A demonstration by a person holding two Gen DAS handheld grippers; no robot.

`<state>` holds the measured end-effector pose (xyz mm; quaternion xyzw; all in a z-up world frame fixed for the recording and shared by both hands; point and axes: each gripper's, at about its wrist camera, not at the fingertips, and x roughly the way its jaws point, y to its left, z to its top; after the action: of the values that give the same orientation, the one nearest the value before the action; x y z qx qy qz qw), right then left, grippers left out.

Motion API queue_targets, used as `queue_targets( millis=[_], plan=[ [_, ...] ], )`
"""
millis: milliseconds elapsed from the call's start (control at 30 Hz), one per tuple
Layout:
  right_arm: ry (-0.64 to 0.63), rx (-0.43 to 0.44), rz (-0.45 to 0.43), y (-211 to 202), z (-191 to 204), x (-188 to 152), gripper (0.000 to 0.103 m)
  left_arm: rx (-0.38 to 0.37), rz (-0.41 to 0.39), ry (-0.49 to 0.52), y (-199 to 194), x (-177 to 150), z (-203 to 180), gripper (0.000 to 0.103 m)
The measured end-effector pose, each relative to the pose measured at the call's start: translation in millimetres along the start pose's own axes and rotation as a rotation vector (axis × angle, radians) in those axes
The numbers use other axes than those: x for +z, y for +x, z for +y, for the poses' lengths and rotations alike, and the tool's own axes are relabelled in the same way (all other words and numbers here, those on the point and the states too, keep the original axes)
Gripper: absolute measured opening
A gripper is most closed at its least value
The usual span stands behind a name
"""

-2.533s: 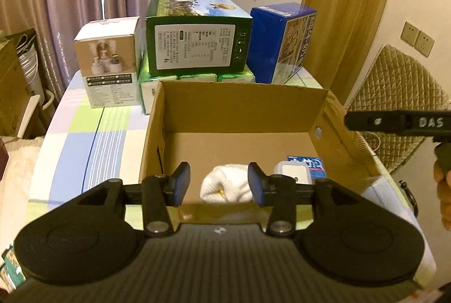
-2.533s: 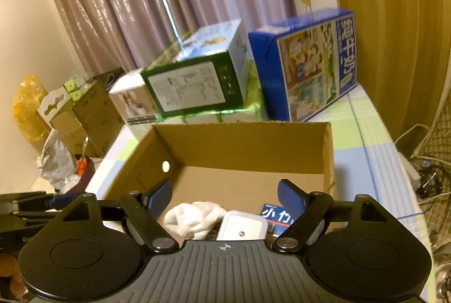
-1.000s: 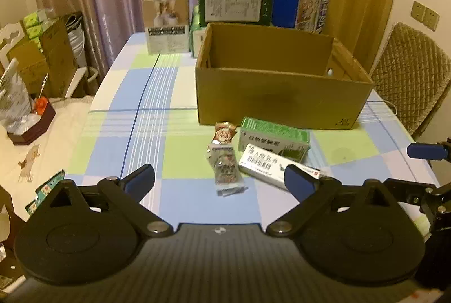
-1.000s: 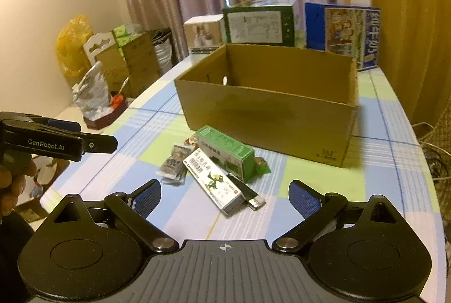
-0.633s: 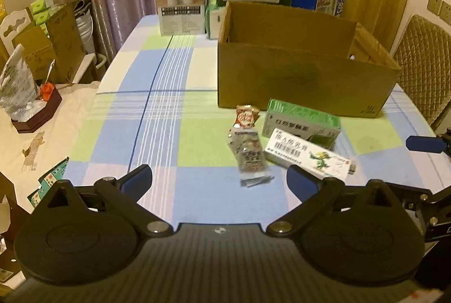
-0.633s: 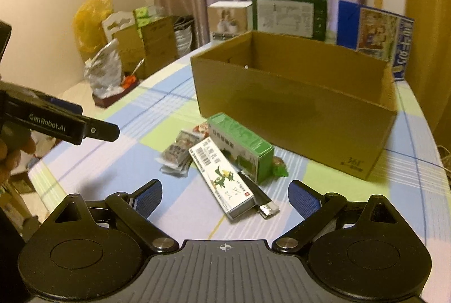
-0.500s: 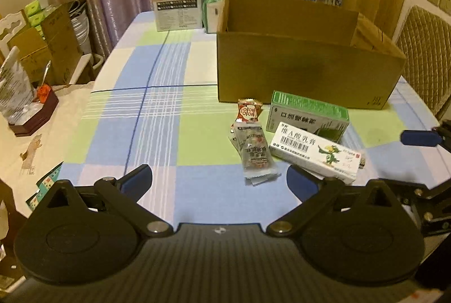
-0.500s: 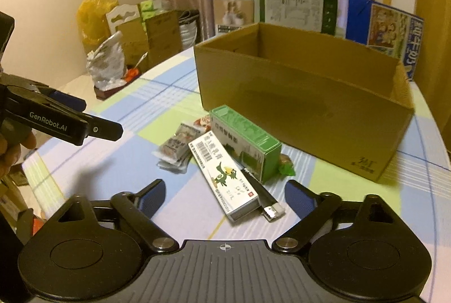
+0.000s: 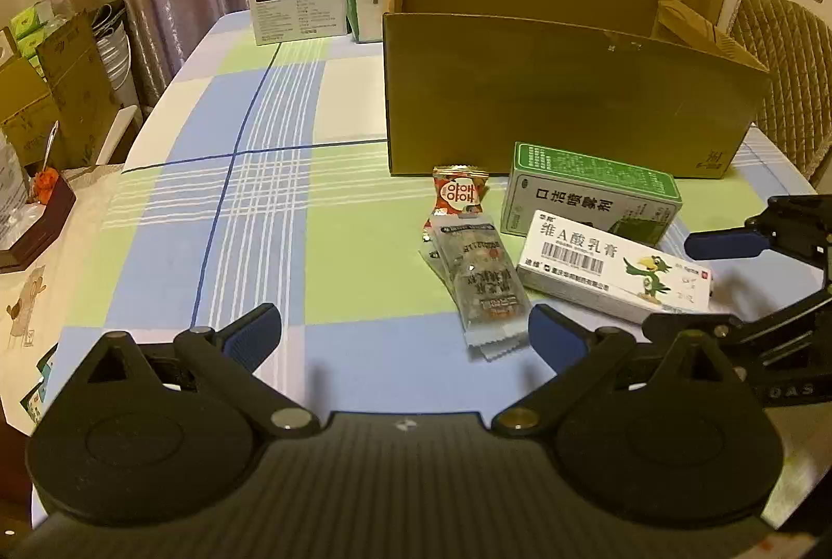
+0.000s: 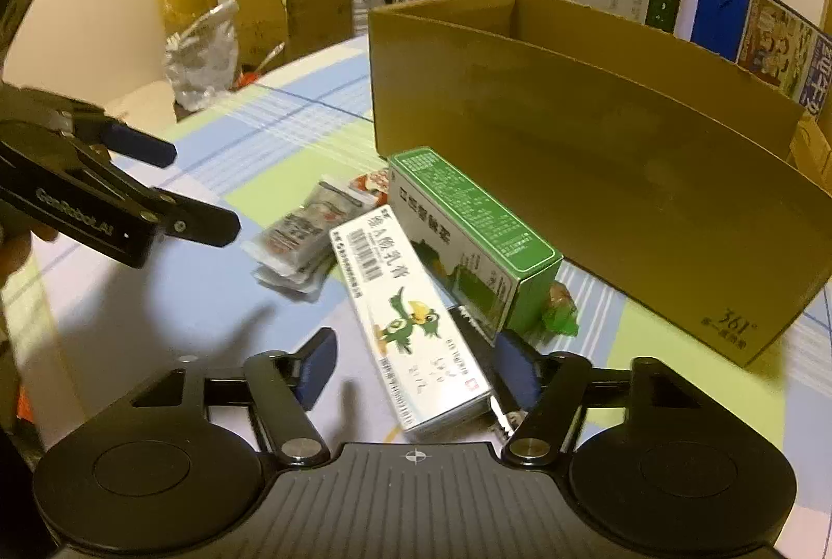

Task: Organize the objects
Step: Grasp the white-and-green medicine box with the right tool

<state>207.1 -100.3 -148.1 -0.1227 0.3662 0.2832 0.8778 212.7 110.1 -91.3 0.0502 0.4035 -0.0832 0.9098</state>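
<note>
Two grippers have dropped from above the cardboard box (image 9: 561,91) to the loose items in front of it, so you are starting the next pick. Your right gripper (image 10: 421,369), fingers apart, now straddles the near end of the white ointment carton (image 10: 411,320), which lies on the table (image 9: 218,216) against the green medicine box (image 10: 468,236). Your left gripper (image 9: 405,333), fingers wide and empty, hovers near the snack packets (image 9: 478,278). The box's contents are hidden from here, and a dark object beneath the carton is unclear.

both wrist views low, near, facing cardboard box (image 9: 546,91), sharing packets
</note>
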Motion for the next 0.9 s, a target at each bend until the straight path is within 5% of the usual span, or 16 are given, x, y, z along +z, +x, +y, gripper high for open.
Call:
queue_targets(
  millis=[267, 533, 900],
  plan=[
    [0.000, 0.052, 0.033, 11.0, 1.9, 0.4, 0.038, -0.021, 0.009, 0.018, 10.0, 6.7, -9.7, 0.100],
    [0.139, 0.045, 0.041, 11.1, -12.2, 1.8, 0.037, -0.033, 0.029, 0.025, 20.1, 4.3, -17.2, 0.098],
    [0.135, 0.034, 0.042, 7.9, -10.4, -0.9, 0.037, -0.042, 0.031, 0.021, 42.6, 14.7, -25.1, 0.077]
  ],
)
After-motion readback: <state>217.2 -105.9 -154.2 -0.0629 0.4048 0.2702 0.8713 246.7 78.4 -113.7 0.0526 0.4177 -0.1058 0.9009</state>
